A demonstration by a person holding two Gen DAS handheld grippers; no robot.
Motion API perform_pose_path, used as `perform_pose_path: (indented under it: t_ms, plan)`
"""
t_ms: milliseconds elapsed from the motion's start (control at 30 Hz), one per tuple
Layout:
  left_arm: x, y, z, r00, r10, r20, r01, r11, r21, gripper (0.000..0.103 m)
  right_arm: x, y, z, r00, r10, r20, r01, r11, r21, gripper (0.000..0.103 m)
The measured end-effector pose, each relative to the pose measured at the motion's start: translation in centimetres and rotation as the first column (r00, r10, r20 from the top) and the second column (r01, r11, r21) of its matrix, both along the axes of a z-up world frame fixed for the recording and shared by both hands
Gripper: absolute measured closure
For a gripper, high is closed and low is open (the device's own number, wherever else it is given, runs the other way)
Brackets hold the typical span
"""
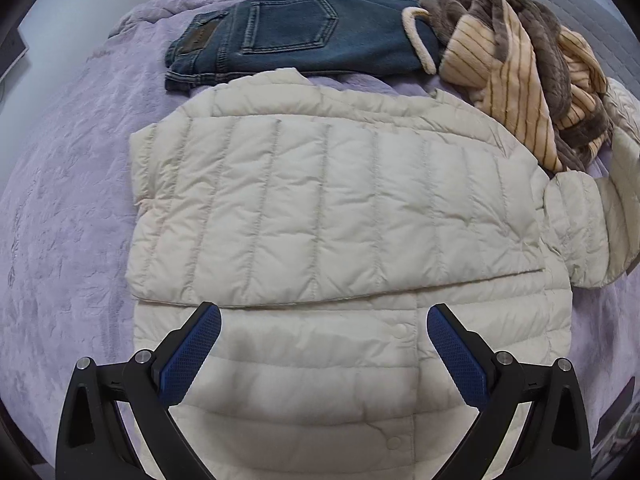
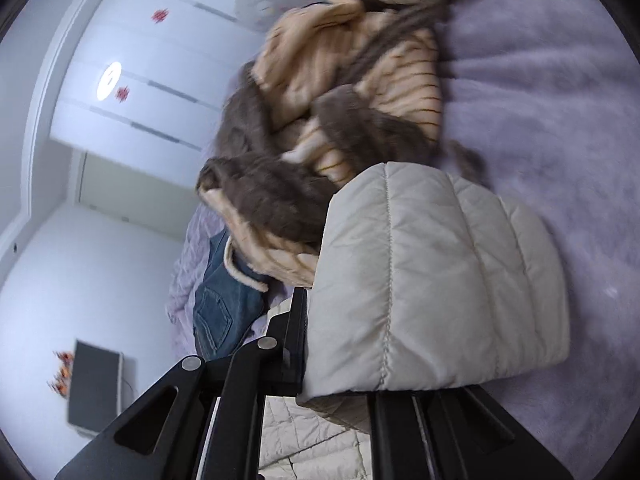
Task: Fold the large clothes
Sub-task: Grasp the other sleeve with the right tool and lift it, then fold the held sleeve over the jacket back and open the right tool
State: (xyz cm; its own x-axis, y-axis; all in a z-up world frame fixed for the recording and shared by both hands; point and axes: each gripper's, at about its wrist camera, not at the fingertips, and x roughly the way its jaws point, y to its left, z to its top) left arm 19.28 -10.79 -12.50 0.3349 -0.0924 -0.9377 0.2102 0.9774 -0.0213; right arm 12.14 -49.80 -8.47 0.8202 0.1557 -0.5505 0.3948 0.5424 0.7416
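A cream quilted puffer jacket [image 1: 320, 200] lies flat on the purple bedspread [image 1: 60, 200], with one side folded over its snap-button front. My left gripper [image 1: 324, 314] hovers open above the jacket's near part, nothing between its blue pads. The jacket's sleeve [image 1: 580, 220] sticks out to the right. In the right wrist view that sleeve [image 2: 432, 280] is lifted off the bed and my right gripper [image 2: 314, 312] is shut on its cuff end. The cloth drapes over and hides one finger.
Folded blue jeans [image 1: 304, 36] lie at the far side of the bed. Beside them sits a crumpled brown plush garment with a striped beige lining [image 1: 512, 64], close to the lifted sleeve. White wardrobe doors [image 2: 140, 80] and a dark box [image 2: 94, 388] stand beyond the bed.
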Motion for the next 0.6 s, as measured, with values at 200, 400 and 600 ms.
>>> perform_pose_path:
  t_ms: [200,400,600]
  plan:
    - [2.5,3.9,0.9,0.993,0.101,0.055,-0.101,0.995,-0.011,0.000,8.4,12.1,4.3,0.946,0.312,-0.088,-0.322,0.869,-0.375,0.093]
    - [4.4,7.4,0.7,0.980,0.187,0.074,-0.186,0.982,-0.023,0.000,12.6,23.1,0.2,0.838,0.453,-0.304,-0.543,0.641,-0.543,0.093]
    - [5.3,9.2,-0.5,0.974,0.216,0.067,-0.215,0.976,-0.024,0.000,13.5,27.4,-5.7,0.760,0.448,-0.472,-0.650,0.510,-0.563,0.093]
